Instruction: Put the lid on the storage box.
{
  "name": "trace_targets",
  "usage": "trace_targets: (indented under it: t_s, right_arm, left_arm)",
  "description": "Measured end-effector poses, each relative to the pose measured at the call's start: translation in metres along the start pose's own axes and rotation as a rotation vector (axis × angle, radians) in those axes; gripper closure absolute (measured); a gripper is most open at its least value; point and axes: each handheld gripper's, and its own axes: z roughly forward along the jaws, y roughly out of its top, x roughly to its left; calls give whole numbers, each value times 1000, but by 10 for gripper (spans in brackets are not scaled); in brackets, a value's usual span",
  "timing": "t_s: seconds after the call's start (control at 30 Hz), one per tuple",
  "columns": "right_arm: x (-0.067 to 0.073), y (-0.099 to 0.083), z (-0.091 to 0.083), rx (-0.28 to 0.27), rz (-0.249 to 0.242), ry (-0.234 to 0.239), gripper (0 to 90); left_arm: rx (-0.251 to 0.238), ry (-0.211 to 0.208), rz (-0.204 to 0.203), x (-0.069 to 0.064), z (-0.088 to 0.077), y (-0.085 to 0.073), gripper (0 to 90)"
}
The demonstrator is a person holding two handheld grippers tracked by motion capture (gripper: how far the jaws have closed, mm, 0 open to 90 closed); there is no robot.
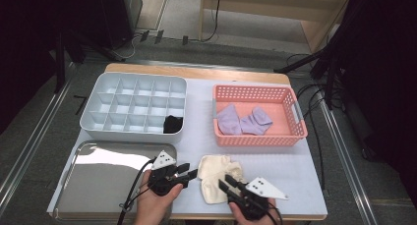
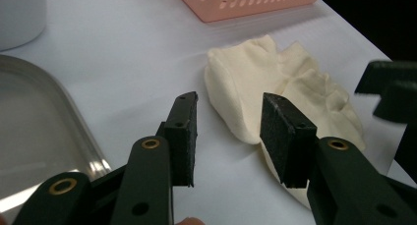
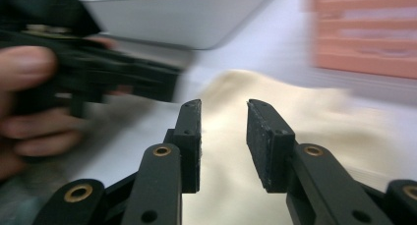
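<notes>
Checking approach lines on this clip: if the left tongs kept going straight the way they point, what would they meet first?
Most likely the cream sock on the table: the left tongs stand open, aimed at its near edge with nothing between, though the depth is hard to judge.

**Both grippers low, jaws parted**

Left gripper [image 1: 191, 175] held in the left hand [image 1: 155, 205], pointing right, jaws apart with nothing between. Right gripper [image 1: 224, 182] in the right hand [image 1: 251, 216], angled up-left, jaws likewise parted and empty.
</notes>
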Motion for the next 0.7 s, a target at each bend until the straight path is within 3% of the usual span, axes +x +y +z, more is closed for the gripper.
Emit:
trace_targets:
  t_s: [0.1,0.13,0.27,0.37,0.47,0.57,0.7]
  right_arm:
    - [-23,-4,-13,14,25,-85,672]
    - [-33,-7,-15,37,60,-112,660]
    - [-40,-12,-15,64,101,-137,632]
    - [-41,-16,-18,76,91,-173,620]
    - [-43,-19,-20,97,87,-173,632]
    - [-44,-20,-19,115,89,-151,669]
    - [-45,-23,-16,141,92,-137,739]
  left_arm:
    - [-2,-4,-2,0,-1,-4,566]
    - [0,-9,2,-4,-1,-6,551]
    - [16,-25,31,-12,-1,-7,534]
    - [34,-43,31,-14,1,-8,535]
    - [55,-47,40,-15,4,-9,543]
    - [81,-47,102,-21,6,-10,538]
    - [107,-44,120,-28,10,-11,548]
